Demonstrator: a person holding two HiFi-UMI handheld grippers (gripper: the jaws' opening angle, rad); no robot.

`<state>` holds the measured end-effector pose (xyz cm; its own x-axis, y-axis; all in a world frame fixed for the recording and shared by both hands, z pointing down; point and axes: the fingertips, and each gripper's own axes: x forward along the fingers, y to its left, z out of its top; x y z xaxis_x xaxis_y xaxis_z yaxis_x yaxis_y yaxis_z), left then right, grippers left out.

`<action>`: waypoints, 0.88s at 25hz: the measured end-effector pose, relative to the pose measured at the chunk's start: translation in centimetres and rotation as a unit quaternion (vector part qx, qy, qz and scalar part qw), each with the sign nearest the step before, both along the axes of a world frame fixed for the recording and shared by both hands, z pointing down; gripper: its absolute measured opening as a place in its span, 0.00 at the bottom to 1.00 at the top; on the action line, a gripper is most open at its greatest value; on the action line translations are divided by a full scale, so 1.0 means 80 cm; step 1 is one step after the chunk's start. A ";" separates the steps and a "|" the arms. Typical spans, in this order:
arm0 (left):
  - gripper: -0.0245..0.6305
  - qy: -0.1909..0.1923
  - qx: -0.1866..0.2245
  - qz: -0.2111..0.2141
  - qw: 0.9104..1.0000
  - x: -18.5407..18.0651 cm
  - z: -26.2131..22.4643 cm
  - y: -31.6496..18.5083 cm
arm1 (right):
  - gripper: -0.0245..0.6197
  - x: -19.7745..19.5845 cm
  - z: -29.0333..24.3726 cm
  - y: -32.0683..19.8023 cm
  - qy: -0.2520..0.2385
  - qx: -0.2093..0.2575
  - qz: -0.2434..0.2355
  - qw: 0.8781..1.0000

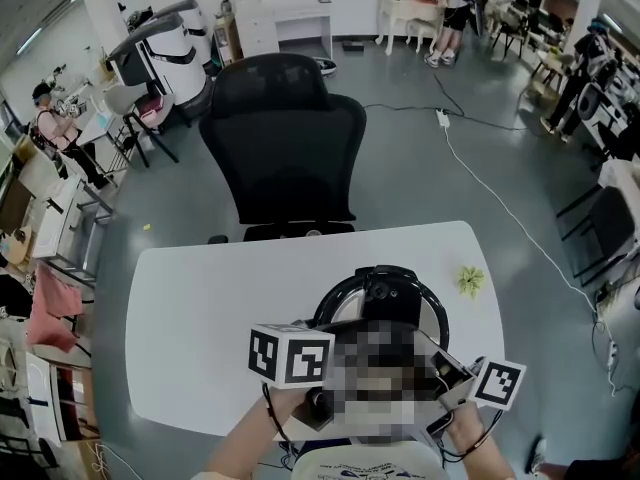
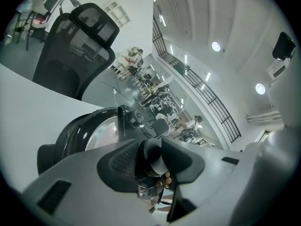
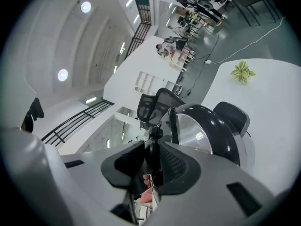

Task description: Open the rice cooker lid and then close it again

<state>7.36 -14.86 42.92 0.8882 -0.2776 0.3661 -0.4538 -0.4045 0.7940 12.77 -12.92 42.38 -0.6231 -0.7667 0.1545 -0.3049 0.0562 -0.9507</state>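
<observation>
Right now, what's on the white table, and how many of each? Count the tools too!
Rice cooker: 1
Small green leafy thing: 1
Tools: 2 (left tool, right tool)
Total: 4

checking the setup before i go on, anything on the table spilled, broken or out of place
Nothing spilled or damaged. The rice cooker sits upright on the white table, lid raised, which fits the task. Only a small green leafy thing lies stray near the table's right edge.
</observation>
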 end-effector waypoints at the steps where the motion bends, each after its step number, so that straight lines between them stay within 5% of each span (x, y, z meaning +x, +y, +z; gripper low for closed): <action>1: 0.29 -0.003 0.000 0.005 1.000 0.000 0.001 0.000 | 0.21 0.000 0.001 0.001 -0.003 -0.002 0.004 1.000; 22: 0.31 -0.049 -0.011 0.094 0.994 0.003 0.030 -0.026 | 0.22 -0.013 0.027 -0.011 0.007 -0.032 0.046 0.998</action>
<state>7.62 -16.94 45.31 0.8831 -0.1010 0.4581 -0.4476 -0.4736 0.7585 11.77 -13.79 44.51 -0.5475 -0.8091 0.2135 -0.3193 -0.0339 -0.9470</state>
